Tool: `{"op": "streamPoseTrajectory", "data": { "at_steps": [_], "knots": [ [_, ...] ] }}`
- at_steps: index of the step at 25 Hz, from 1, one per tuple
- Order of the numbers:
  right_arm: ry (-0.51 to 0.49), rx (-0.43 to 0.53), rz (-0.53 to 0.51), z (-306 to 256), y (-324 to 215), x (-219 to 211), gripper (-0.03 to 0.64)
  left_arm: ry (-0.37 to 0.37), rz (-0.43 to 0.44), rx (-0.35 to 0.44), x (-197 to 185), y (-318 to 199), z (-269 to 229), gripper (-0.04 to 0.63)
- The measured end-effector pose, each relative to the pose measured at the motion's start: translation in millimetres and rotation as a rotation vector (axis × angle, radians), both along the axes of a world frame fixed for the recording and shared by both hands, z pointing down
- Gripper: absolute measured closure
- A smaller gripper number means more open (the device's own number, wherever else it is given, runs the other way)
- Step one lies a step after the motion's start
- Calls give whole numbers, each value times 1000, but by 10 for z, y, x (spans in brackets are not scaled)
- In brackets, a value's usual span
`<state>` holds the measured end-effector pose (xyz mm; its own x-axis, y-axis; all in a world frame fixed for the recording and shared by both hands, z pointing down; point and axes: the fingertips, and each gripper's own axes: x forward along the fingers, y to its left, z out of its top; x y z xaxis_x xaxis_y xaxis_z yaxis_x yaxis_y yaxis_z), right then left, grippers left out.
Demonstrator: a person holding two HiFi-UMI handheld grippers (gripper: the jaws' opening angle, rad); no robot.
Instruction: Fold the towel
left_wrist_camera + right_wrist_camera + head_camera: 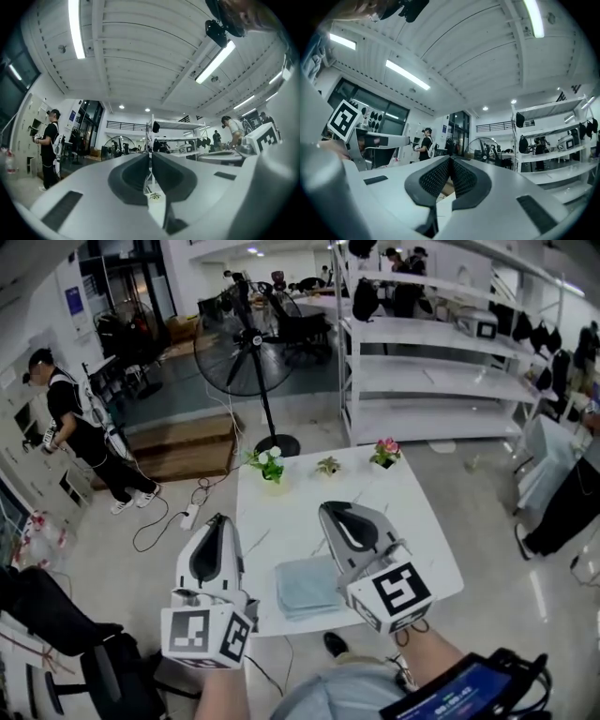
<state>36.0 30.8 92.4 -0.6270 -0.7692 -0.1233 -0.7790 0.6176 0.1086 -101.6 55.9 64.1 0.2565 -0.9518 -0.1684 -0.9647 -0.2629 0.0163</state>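
Observation:
A light blue towel lies folded into a small rectangle near the front edge of the white table. Both grippers are held high above the table, close to the head camera, and neither touches the towel. My left gripper is to the towel's left, its jaws together with nothing between them. My right gripper is above the towel's right side, also shut and empty. Both gripper views look out level across the room, and the towel is in neither of them.
Three small potted plants stand along the table's far edge. Behind are a standing fan, white shelving and a low wooden platform. A person stands at the far left.

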Motion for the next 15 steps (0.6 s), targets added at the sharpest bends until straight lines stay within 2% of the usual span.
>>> {"op": "streamPoseTrajectory", "data": {
  "at_steps": [8,15],
  "knots": [
    [35,0,65,206,6,108,600,-26,-32,-46,20,20,234,580],
    [20,-23,48,308,-71,100,601,-61,-51,-55,46,-33,301,583]
  ]
}}
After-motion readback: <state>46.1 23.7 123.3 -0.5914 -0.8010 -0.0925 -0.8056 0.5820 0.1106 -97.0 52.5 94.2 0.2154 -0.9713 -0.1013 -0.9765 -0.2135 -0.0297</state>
